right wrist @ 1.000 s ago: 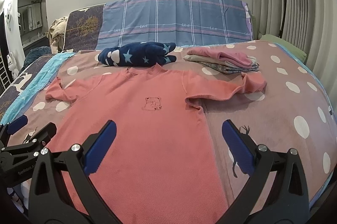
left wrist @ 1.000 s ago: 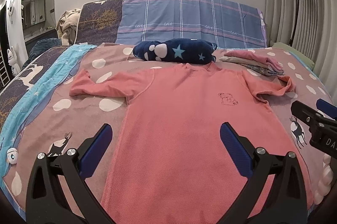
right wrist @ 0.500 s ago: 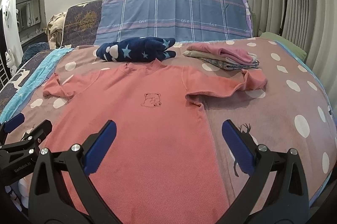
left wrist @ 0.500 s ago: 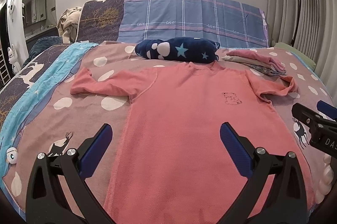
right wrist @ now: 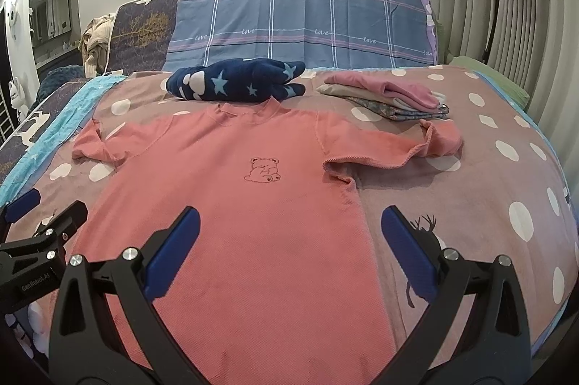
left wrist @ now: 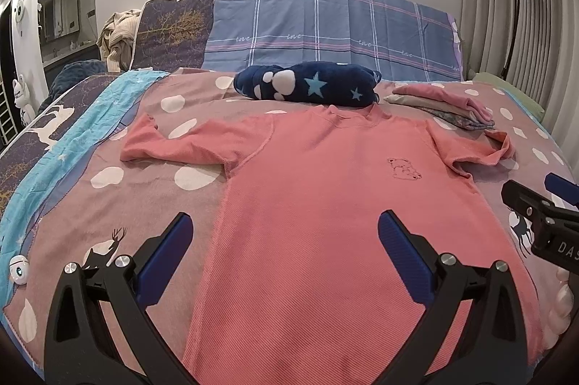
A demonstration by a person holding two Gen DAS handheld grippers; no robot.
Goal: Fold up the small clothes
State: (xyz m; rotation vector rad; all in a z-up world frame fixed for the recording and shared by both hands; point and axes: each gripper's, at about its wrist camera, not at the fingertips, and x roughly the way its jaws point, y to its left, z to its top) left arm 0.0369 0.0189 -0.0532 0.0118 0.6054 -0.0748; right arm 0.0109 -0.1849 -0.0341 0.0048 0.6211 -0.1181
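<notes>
A salmon-pink long-sleeved shirt [left wrist: 325, 204] with a small bear drawing lies flat, face up, on the bed, sleeves spread; it also shows in the right wrist view [right wrist: 253, 204]. Its right cuff [right wrist: 441, 140] is bunched up. My left gripper [left wrist: 286, 240] is open and empty above the shirt's lower left part. My right gripper [right wrist: 289, 233] is open and empty above the shirt's lower right edge. The right gripper's tip shows at the right edge of the left wrist view [left wrist: 535, 214], and the left gripper's tip at the left edge of the right wrist view [right wrist: 39, 233].
A folded navy star-print garment [right wrist: 235, 84] lies just beyond the collar. A stack of folded pink and patterned clothes [right wrist: 391, 95] lies at the back right. The bedspread [right wrist: 488, 189] is mauve with white dots. Plaid pillows [right wrist: 304, 26] stand at the headboard. A small white ball [left wrist: 18, 271] lies at left.
Both grippers have risen and drawn slightly back toward the hem, so the shirt sits lower and fuller in view. Both stay open. The shirt has not moved.
</notes>
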